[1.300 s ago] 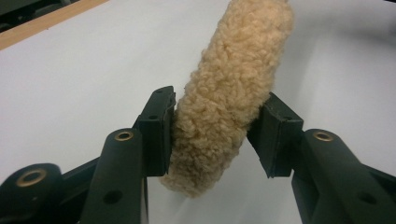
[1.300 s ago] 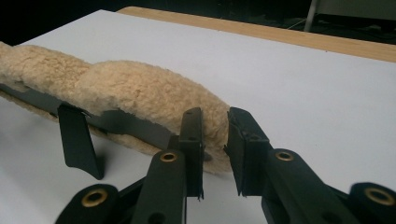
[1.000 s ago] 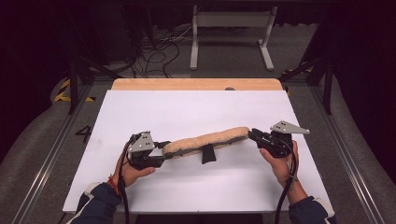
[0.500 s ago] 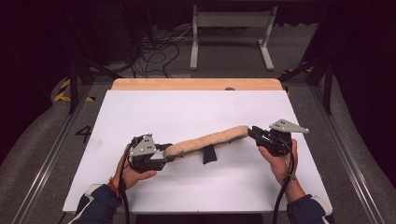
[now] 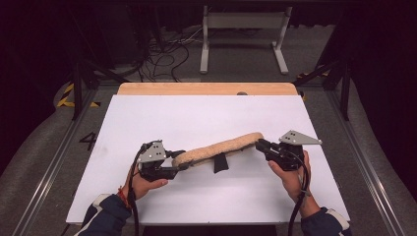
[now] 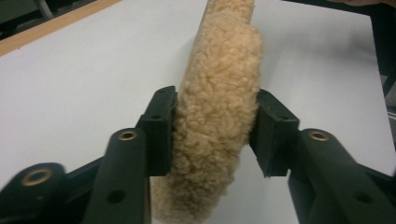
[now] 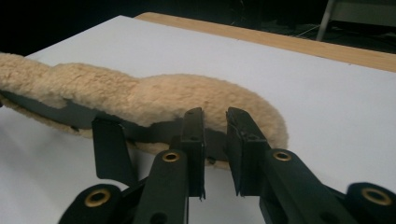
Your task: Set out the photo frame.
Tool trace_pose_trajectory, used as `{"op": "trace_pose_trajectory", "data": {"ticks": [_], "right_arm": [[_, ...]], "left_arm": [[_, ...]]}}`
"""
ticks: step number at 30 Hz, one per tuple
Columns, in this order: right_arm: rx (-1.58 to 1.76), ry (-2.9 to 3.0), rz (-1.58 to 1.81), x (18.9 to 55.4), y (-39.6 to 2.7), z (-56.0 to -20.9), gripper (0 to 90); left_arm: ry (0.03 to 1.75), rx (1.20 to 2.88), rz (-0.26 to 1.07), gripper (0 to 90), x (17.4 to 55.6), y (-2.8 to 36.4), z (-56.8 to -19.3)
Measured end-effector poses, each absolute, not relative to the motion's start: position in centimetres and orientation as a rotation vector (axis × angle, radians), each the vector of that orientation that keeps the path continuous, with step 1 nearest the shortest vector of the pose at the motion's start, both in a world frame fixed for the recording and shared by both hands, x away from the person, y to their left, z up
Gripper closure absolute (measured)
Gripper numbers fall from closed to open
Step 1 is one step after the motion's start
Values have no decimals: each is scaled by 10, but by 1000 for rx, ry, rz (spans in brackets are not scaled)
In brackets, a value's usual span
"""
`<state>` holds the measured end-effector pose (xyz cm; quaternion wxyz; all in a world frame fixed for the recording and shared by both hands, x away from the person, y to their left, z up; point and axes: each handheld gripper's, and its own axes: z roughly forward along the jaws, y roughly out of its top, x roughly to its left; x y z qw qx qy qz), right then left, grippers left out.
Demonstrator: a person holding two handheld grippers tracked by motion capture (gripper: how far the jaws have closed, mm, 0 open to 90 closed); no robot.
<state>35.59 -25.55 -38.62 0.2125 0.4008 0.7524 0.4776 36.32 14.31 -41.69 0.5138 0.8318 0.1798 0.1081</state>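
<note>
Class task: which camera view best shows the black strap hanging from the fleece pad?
The right gripper view: the black strap hangs close and sharp under the fleece pad. The high view shows it small at mid-pad. In the left gripper view, fleece sits between the jaws.

Tan fleece pad [image 5: 219,149] with black strap [image 5: 221,162], white table [image 5: 206,115].
</note>
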Motion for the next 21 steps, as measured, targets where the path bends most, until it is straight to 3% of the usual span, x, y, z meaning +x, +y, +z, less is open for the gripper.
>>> {"op": "trace_pose_trajectory", "data": {"ticks": [7, 21], "right_arm": [[1101, 2121, 1323, 357, -241, -391, 837], [1139, 2133, 1329, 368, -229, -394, 794]], "left_arm": [[397, 2022, 281, 610, 357, 141, -416], [330, 2061, 329, 643, 338, 132, -414]]}}
